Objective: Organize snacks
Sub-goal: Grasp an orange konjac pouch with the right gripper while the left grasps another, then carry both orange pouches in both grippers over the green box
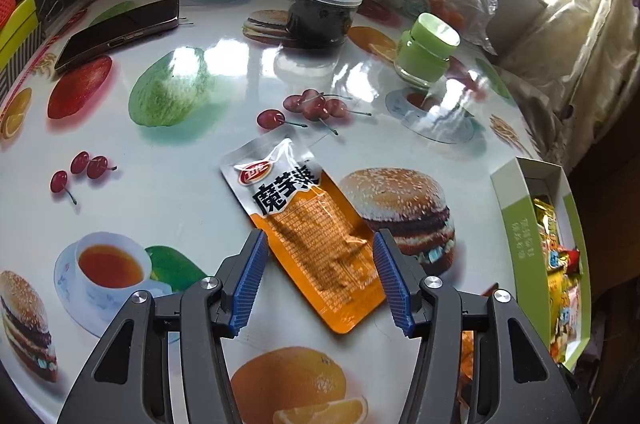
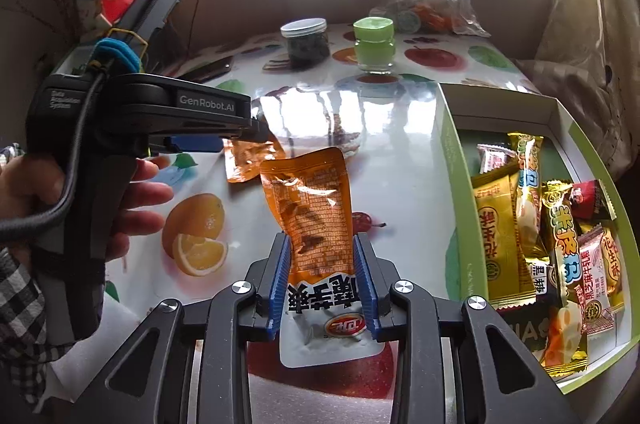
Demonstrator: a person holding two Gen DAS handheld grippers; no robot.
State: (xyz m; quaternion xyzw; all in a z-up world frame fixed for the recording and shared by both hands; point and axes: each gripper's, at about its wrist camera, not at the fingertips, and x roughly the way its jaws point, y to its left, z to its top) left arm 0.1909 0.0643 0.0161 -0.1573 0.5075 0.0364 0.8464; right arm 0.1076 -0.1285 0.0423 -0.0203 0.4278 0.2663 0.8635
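My right gripper (image 2: 322, 280) clamps a 魔芋爽 pouch (image 2: 316, 224) upright, label inverted; left gripper (image 1: 320, 276), "GenRobot.AI", gapes over another pouch (image 1: 308, 224).

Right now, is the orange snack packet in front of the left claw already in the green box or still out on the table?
Out. The orange snack packet lies flat on the table, between the open left claw; the green box stands beside it.

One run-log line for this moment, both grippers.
left gripper: open over orange foil snack pouch on table | right gripper: shut on second orange pouch | green-walled snack box: part filled
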